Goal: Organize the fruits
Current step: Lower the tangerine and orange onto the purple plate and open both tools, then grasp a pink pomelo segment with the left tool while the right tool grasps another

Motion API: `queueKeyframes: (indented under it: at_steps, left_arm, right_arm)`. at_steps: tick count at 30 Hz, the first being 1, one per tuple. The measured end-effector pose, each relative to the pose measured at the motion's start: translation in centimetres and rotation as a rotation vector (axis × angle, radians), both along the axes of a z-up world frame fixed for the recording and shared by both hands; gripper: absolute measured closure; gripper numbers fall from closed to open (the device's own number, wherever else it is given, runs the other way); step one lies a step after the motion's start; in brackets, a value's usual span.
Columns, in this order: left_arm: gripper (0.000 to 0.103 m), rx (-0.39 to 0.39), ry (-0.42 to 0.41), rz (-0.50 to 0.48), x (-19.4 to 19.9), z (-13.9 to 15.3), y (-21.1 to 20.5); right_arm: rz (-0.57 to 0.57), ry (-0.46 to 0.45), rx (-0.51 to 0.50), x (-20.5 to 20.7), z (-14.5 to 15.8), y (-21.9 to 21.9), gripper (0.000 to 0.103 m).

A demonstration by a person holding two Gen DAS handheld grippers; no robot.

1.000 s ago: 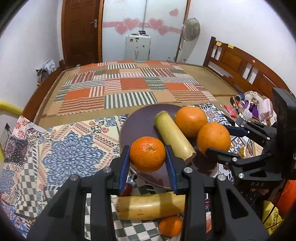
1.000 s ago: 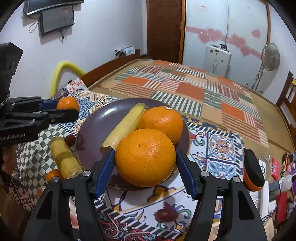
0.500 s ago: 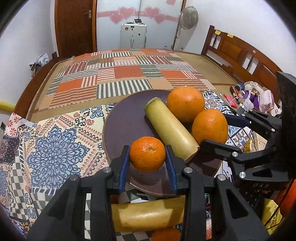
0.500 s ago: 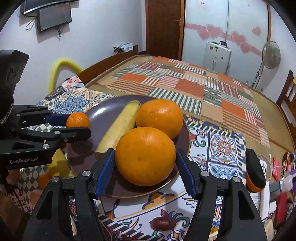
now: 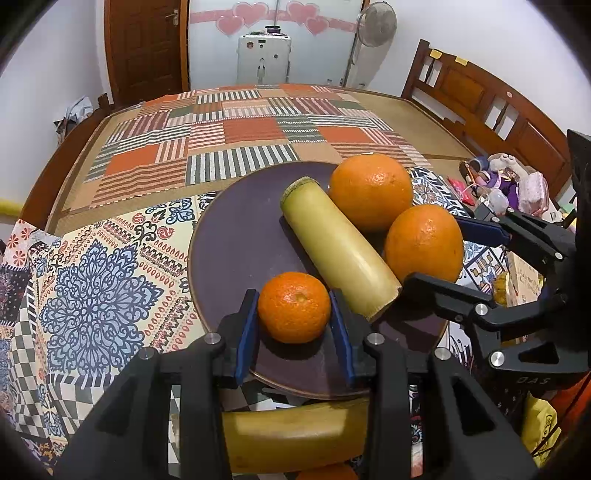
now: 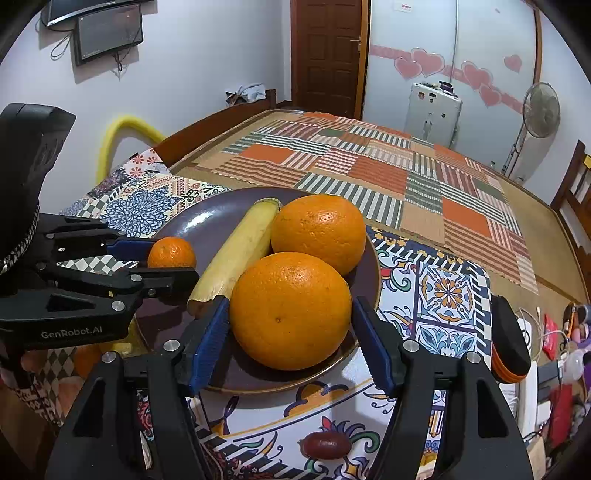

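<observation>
Orange mandarin [image 5: 293, 307] between left claw [image 5: 294, 325] pads

white walls [image 6: 207, 55] close in the room, with a brown wooden door [image 5: 146, 48] at the far end beside a pale panel strung with pink hearts [image 5: 255, 16]. a white appliance [image 5: 263, 59] stands below the hearts, and a standing fan [image 6: 539, 110] next to it. a wide bed carries a patchwork mat [image 5: 236, 136] of striped and orange squares — its wooden headboard [image 5: 476, 96] runs along one side. a dark screen [image 6: 109, 31] hangs on the wall.
</observation>
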State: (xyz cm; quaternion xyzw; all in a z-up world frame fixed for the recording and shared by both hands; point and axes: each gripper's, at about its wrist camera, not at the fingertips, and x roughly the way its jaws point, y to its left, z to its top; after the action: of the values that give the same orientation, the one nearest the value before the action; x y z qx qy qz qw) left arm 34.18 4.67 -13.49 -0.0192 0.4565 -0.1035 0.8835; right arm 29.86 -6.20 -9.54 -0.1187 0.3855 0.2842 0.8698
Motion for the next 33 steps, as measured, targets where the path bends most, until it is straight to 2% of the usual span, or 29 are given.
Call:
queueKeyframes:
  at_steps: [5, 13, 21, 27, 33]
  left_arm:
    - [0.05, 0.007, -0.019, 0.012, -0.3, 0.3, 0.0]
    - [0.05, -0.009, -0.081, 0.033, -2.8, 2.8, 0.8]
    - [0.05, 0.035, -0.146, 0.033, -7.5, 5.2, 0.8]
    - [0.047, 0.036, -0.138, 0.033, -11.0, 4.9, 0.5]
    - [0.046, 0.007, -0.07, 0.031, -13.6, 2.4, 0.7]
  right_arm:
    - [-0.01, -0.002, -0.002, -0.3, 0.2, -0.3, 0.038]
    - [-0.041, -0.061, 0.031, -2.4, 3.0, -2.1, 0.037]
    - [-0.094, -0.101, 0.058, -5.1, 5.2, -4.7, 0.035]
    - [-0.14, -0.113, 0.055, -7.6, 5.2, -6.3, 0.035]
    - [-0.192, -0.116, 0.039, -10.0, 3.7, -7.9, 0.035]
